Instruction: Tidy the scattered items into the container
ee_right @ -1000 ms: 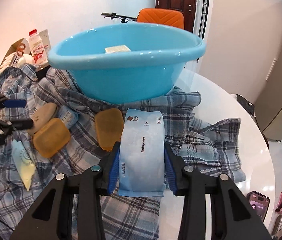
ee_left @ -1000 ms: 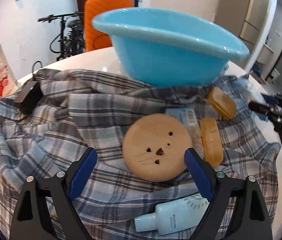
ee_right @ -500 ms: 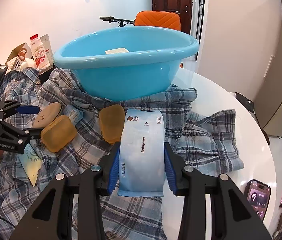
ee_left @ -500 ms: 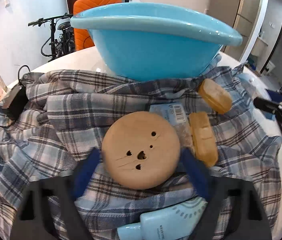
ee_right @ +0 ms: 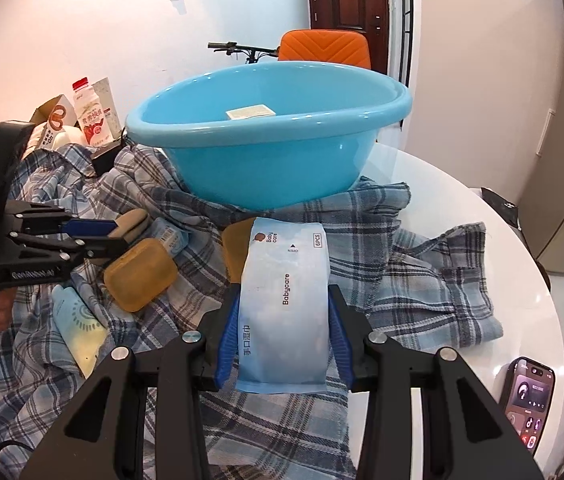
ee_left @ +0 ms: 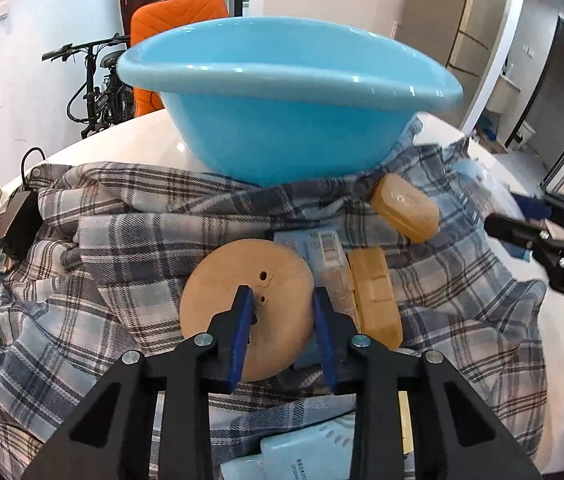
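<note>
My left claw (ee_left: pixel 282 312) is clamping the wooden disc (ee_left: pixel 248 308): its blue pads are pressing on the disc's near part, and the rest of the disc is reaching past the tips toward the basin (ee_left: pixel 286 100). A second ago these jaws were standing wide on either side of the disc; now they are fully closed on it. The disc is lying flat on the plaid cloth (ee_left: pixel 102 248), its small holes facing up, just left of a soap bar (ee_left: pixel 376 296) whose long axis is running away from me. A second bar (ee_left: pixel 404 208) is lying slantwise near the basin's foot.

My right claw (ee_right: pixel 284 320) is gripping the wipes pack (ee_right: pixel 286 304) by its two long sides, unchanged from a second ago. The pack's long axis is running straight out along my fingers, its far end pointing at the basin, which is sitting on the cloth just beyond. A phone (ee_right: pixel 530 396) is lying on the bare table (ee_right: pixel 442 200) to the right.
</note>
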Motion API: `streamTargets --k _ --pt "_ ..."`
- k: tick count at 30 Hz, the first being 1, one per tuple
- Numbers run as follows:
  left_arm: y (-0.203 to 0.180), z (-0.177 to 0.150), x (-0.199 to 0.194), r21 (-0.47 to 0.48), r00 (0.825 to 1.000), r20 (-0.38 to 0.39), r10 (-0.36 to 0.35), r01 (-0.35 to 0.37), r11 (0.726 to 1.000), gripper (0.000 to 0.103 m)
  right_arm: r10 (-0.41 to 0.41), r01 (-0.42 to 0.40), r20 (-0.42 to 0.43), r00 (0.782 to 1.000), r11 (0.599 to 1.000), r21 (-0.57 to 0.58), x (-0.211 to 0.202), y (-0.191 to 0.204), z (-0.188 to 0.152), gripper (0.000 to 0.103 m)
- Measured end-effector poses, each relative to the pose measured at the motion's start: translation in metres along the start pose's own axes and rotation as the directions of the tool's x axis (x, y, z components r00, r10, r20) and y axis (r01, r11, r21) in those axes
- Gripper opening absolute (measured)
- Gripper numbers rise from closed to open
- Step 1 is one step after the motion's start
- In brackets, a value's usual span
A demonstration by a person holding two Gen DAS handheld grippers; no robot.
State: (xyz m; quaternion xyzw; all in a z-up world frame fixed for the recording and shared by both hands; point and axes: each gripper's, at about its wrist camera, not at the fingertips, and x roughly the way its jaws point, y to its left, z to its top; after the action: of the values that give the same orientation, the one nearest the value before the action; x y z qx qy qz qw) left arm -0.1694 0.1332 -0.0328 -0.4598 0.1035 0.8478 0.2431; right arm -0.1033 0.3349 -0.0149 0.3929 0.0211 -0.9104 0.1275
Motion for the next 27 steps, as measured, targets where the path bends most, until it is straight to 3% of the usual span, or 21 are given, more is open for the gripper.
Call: streamTargets --k 11,16,17,20,24,27 --pt "-0.001 0.000 -0.011 -0.024 1.000 0.012 0.008 -0.008 1.000 0.031 0.013 -0.013 0.024 1.000 1.000 -0.002 -0.009 0.003 0.005 0.039" --pt "-0.005 -0.003 -0.009 -0.031 1.000 -0.003 0.019 -0.019 0.999 0.032 -0.011 0.011 -0.004 1.000 1.000 -0.026 -0.003 0.010 0.003 0.040" --pt "-0.006 -0.004 -0.010 -0.035 1.000 -0.003 0.019 -0.019 0.999 0.036 -0.026 0.026 -0.019 0.999 0.999 -0.037 0.001 0.011 0.002 0.040" --pt "-0.009 -0.005 -0.016 -0.047 1.000 0.016 0.011 -0.011 0.999 0.072 -0.037 0.036 -0.064 0.997 0.999 -0.028 0.013 0.013 -0.001 0.040" --pt "-0.014 -0.006 -0.026 -0.037 1.000 0.031 0.006 -0.005 0.999 0.075 -0.039 0.038 -0.086 0.996 0.999 -0.017 0.019 0.015 -0.006 0.042" --pt "-0.017 -0.007 -0.030 -0.023 0.999 0.038 0.011 -0.010 1.000 0.075 -0.064 0.061 -0.078 0.995 0.997 -0.036 0.017 0.019 -0.007 0.061"
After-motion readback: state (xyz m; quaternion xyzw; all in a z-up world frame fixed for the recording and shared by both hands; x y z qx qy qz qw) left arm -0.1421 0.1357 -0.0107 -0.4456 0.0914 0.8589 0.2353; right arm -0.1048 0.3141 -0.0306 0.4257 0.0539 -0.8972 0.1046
